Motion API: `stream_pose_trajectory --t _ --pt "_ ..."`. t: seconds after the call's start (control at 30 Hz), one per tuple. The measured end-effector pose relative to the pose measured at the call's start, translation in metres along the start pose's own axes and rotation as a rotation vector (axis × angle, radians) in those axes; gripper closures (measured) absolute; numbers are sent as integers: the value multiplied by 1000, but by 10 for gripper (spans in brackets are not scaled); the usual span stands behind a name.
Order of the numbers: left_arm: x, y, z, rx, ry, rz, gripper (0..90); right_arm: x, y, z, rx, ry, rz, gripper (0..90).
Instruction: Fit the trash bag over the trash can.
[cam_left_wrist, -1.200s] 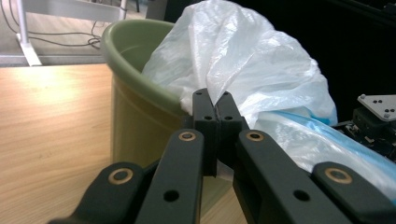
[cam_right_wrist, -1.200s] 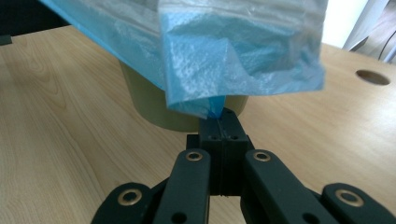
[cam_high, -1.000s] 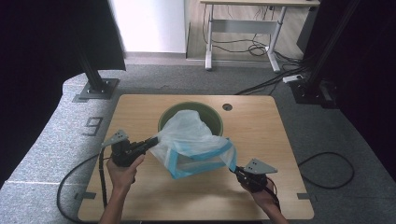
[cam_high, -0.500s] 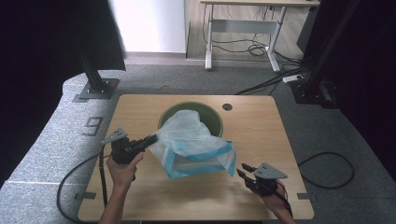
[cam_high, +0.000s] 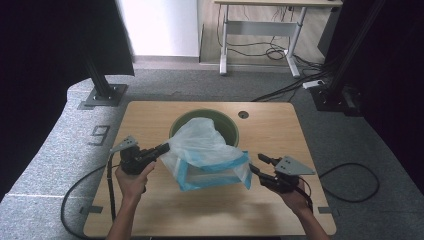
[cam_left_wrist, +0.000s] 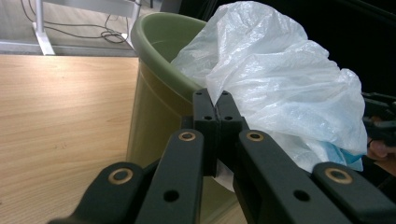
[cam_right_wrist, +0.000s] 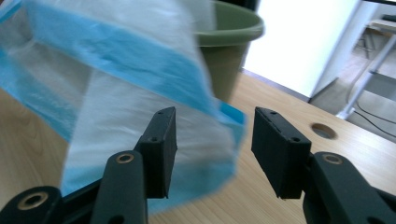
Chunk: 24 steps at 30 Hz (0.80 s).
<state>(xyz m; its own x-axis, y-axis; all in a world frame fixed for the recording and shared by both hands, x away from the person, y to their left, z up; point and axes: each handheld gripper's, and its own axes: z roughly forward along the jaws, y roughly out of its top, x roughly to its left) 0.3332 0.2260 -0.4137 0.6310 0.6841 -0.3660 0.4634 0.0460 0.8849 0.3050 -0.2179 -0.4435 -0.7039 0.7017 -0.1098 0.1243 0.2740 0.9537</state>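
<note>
Near edge of the bench (cam_high: 150, 210): two hands, one hand-held gripper each. Right hand-held gripper (cam_high: 261, 165) sits just right of the bag's blue-banded mouth, its jaws apart and just opening, nothing pinched between them; probably let go to take a fresh hold on the rim. Left hand-held gripper (cam_high: 164, 148) is clamped on the bag's left edge, likely to keep the film from slipping while the other side is free. One plastic bag (cam_high: 205, 150), draped from the bin's near rim down toward the bench. Farther back, one green bin (cam_high: 227, 125), upright, mid-bench.
</note>
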Motion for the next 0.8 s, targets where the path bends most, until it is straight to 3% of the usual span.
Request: stream_pose_trajectory --t 0.13,0.23,0.47,0.63,0.8 --pt "0 2 0 4 -8 -1 897 9 4 19 30 13 -47 478" --pt "0 4 -1 5 -12 0 896 7 5 24 25 20 -36 484" --pt "1 5 0 12 -13 -1 895 6 17 25 -26 68 -41 722" --pt "1 10 0 22 -9 12 895 4 26 25 -54 10 -34 819" --pt "4 27 0 57 14 35 893 -1 42 33 -38 -23 -54 886"
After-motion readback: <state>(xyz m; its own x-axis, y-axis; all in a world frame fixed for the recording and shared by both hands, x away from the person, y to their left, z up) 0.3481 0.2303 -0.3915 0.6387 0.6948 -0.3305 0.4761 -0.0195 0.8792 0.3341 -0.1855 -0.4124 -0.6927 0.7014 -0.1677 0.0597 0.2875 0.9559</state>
